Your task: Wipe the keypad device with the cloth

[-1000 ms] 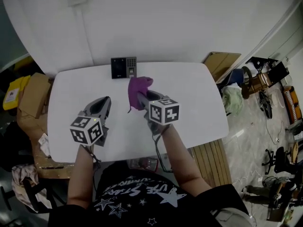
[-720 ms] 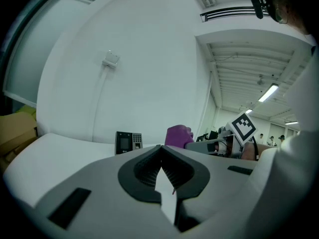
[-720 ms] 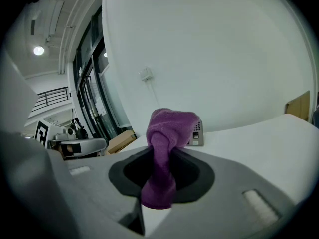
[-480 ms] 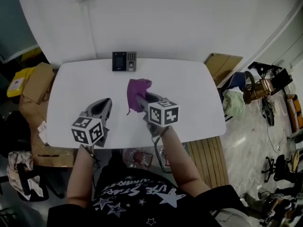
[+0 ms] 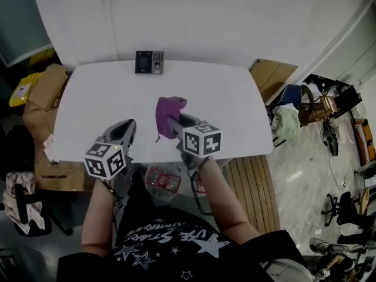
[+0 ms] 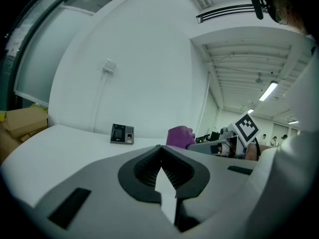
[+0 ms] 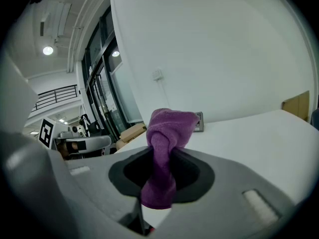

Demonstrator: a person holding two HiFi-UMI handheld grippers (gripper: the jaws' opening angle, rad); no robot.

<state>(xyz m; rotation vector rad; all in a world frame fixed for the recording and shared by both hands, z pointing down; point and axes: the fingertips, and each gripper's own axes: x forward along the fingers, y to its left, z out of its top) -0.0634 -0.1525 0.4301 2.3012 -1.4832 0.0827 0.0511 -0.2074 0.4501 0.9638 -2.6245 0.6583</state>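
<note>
Right claw (image 7: 160, 176) clamps the bunched purple cloth (image 7: 168, 131) wad-forward, ready for wiping the far black keypad device (image 5: 149, 61); left claw (image 6: 160, 151) sits closed, empty.

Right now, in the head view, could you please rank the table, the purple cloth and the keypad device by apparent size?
1. table, by far
2. purple cloth, nearer the camera, so its lead is unsure
3. keypad device, at the table's far edge

Keypad device (image 5: 149, 62) sits at the table's (image 5: 235, 110) far edge, perhaps touching the wall (image 5: 205, 16); cloth (image 5: 168, 113) nearer, over the middle.
</note>
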